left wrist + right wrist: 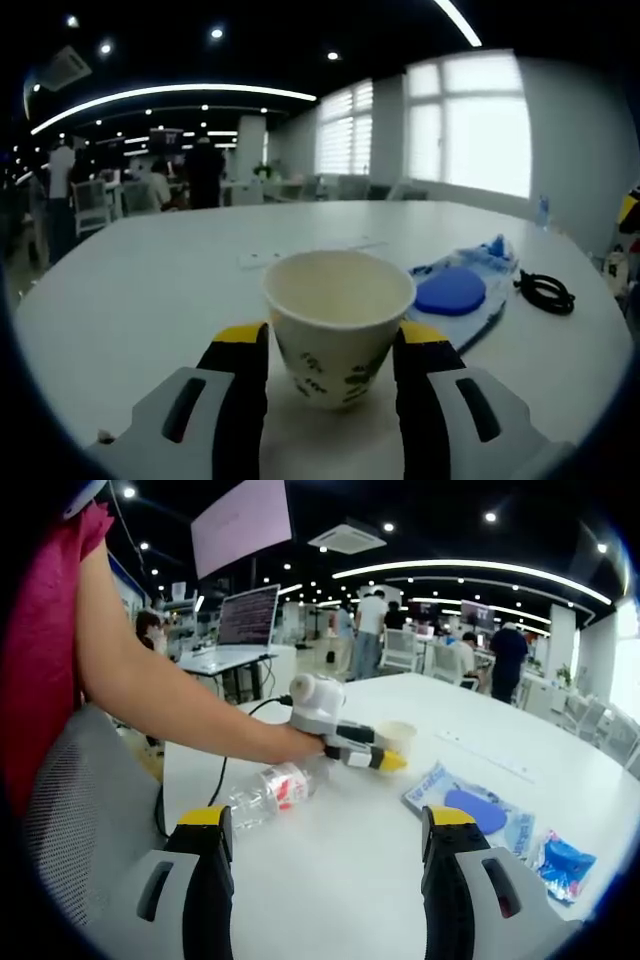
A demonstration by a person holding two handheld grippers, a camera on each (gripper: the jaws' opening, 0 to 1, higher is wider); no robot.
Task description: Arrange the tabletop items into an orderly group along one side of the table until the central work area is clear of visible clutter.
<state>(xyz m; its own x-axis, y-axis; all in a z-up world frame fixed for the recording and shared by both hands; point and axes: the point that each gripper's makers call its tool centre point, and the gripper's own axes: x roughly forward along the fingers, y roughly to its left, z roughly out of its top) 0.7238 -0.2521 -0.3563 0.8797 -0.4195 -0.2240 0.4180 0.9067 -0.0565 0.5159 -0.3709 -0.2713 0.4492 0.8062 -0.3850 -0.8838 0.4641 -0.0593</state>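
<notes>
Smooth white table [140, 290], left tongs [330, 350] pinching tapered paper cup [338, 320], right tongs [325, 845] spread.

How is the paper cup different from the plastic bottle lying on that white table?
The paper cup stands upright with its mouth open; the plastic bottle lies on its side. The cup is opaque cream with dark printed marks, while the bottle is clear with a red-and-white label. The cup sits between the left gripper's jaws; the bottle lies free, just below the person's hand. Both rest on the white table.
</notes>
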